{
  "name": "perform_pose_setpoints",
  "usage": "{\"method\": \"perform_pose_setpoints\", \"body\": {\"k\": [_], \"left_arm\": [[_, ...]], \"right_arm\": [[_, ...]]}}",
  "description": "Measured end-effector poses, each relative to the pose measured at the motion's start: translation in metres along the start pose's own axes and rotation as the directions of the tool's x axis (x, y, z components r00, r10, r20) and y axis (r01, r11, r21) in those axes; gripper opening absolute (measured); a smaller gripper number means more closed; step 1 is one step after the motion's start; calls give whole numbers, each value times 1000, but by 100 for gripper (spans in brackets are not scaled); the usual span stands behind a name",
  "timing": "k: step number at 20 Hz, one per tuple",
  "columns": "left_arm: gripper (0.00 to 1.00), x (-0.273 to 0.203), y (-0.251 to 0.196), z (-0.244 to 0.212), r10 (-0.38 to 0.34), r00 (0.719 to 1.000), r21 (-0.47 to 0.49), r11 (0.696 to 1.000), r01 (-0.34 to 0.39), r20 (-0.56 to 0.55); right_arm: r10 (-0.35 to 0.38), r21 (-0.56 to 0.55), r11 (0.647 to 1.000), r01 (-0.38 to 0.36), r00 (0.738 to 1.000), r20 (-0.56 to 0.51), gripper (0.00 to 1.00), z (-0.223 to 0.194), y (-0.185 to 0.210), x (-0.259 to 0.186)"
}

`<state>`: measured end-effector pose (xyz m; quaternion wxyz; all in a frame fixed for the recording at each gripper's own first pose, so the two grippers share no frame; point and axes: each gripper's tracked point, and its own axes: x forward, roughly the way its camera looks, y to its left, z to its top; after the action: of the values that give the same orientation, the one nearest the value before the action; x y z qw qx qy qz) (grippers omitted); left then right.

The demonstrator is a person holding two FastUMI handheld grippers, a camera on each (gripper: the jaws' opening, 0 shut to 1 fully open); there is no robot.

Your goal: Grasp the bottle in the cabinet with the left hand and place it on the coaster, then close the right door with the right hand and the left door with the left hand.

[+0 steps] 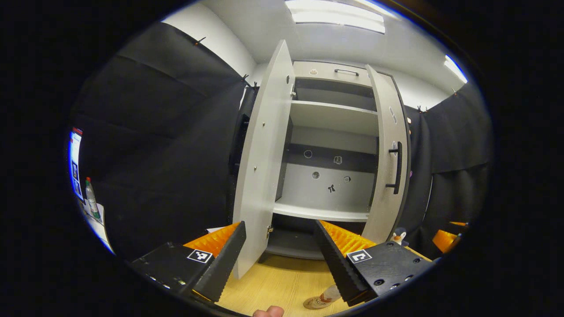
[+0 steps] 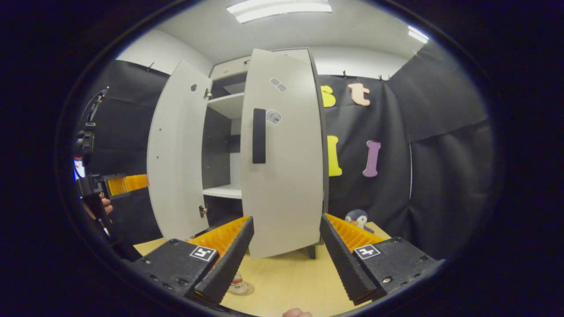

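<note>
Bottle [image 1: 324, 298] on table under right finger of spread, empty left claw [image 1: 279, 255].

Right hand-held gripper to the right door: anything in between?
Nothing visible. The right hand-held gripper, open, faces the right door directly, with bare tabletop between. The bottle sits low and to the left, off that line.

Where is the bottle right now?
The bottle stands on the wooden table before the open cabinet, beside the left gripper's right finger in the left gripper view.
</note>
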<state>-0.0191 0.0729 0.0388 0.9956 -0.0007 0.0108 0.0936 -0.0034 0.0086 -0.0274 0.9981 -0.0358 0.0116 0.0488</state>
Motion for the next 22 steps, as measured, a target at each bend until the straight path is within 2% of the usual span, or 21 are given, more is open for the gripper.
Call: {"method": "perform_pose_setpoints", "body": {"k": [3, 5, 6, 8, 9, 10, 11, 13, 15, 16, 18, 22], "left_arm": [[99, 6, 24, 27, 38, 998, 17, 999, -39, 56], [99, 18, 53, 45, 97, 992, 40, 994, -101, 84], [94, 22, 69, 54, 127, 988, 40, 991, -131, 93], [95, 35, 98, 77, 171, 978, 23, 984, -175, 120], [99, 44, 116, 87, 206, 970, 11, 978, -210, 130], [99, 54, 130, 95, 229, 963, 4, 973, -232, 140], [95, 67, 143, 101, 249, 958, -1, 968, -251, 143], [95, 92, 161, 101, 284, 951, -10, 959, -285, 126], [99, 119, 169, 95, 296, 949, -14, 955, -296, 108], [95, 127, 168, 93, 290, 952, -13, 957, -290, 93], [95, 142, 167, 88, 280, 958, 0, 960, -280, 69], [94, 138, 159, 87, 294, 952, 14, 955, -296, 84]], "right_arm": [[3, 22, 1000, -3, 1000, -20, 99, -5, -1, -5], [8, 36, 999, -7, 1000, -10, 99, 1, -2, -4], [11, 40, 999, -11, 1000, -3, 99, 4, 0, -4], [10, 37, 999, -10, 1000, 15, 99, 11, -1, -3], [11, 34, 999, -11, 1000, 21, 99, 13, -1, -3], [13, 32, 999, -14, 1000, 29, 99, 14, 0, -4], [15, 34, 999, -16, 999, 36, 99, 17, 0, -4], [16, 39, 999, -18, 999, 41, 99, 20, -1, -4], [12, 38, 999, -14, 999, 50, 99, 25, -4, -3], [8, 34, 999, -10, 998, 56, 99, 27, -6, -4], [0, 20, 1000, -1, 998, 63, 98, 30, -9, -4], [-18, 18, 1000, 17, 998, 59, 99, 28, -15, -5]]}}
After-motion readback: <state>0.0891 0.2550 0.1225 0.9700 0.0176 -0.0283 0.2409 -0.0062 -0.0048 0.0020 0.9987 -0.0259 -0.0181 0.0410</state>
